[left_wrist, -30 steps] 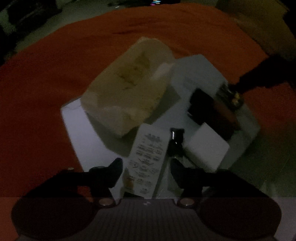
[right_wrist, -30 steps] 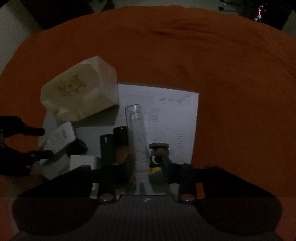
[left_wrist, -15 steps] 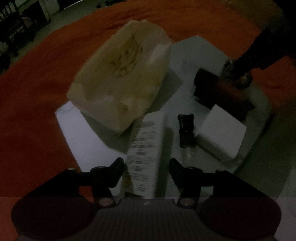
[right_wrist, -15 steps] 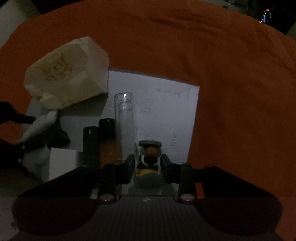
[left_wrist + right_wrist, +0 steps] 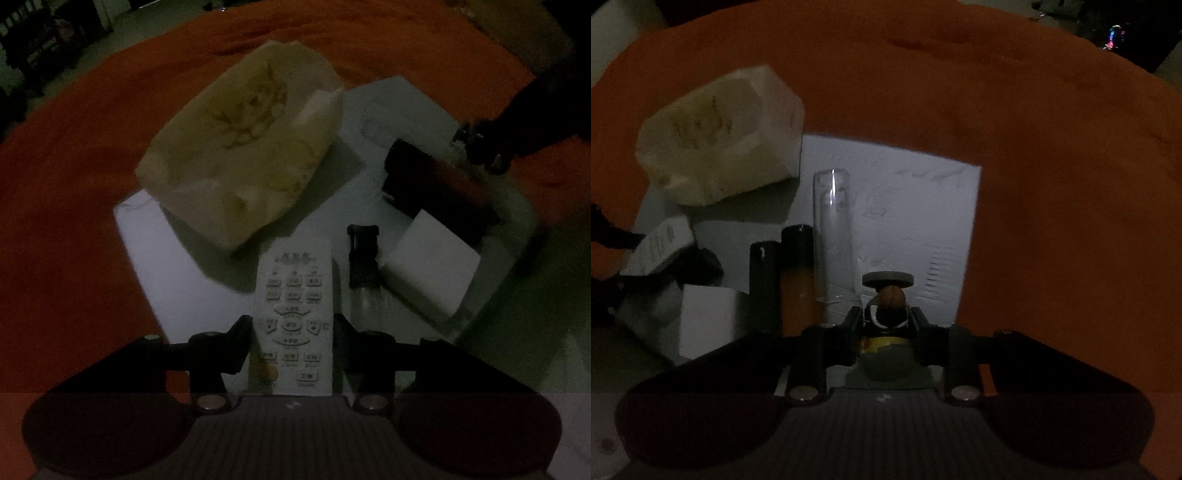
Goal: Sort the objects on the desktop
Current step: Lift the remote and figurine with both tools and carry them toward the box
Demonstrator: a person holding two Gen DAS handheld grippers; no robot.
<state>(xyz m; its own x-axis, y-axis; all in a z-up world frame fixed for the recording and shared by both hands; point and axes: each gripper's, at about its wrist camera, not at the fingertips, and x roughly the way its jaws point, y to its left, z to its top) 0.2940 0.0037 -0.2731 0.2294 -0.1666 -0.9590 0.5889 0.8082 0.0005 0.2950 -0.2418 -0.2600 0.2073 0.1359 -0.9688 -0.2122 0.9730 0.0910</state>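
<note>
The scene is dim. My left gripper (image 5: pixel 292 326) is shut on a white remote control (image 5: pixel 293 314) that points forward over the white sheet (image 5: pixel 147 236); it also shows in the right wrist view (image 5: pixel 657 247). My right gripper (image 5: pixel 885 319) is shut on a small toy figure (image 5: pixel 886 314) with a brown head and a flat grey cap, at the near edge of the white sheet (image 5: pixel 916 206). Left of it lie a clear tube (image 5: pixel 833 229), an orange tube (image 5: pixel 796 280) and a black tube (image 5: pixel 762 284).
A crumpled cream paper bag (image 5: pixel 243 155) sits on the sheet's far left. A white box (image 5: pixel 432 273) and a black-capped clear bottle (image 5: pixel 364 266) lie right of the remote. An orange cloth (image 5: pixel 997 92) covers the table around the sheet.
My left gripper closed in around the remote and now grips it straight. My right gripper closed on the toy figure, which a second ago stood between open fingers.
</note>
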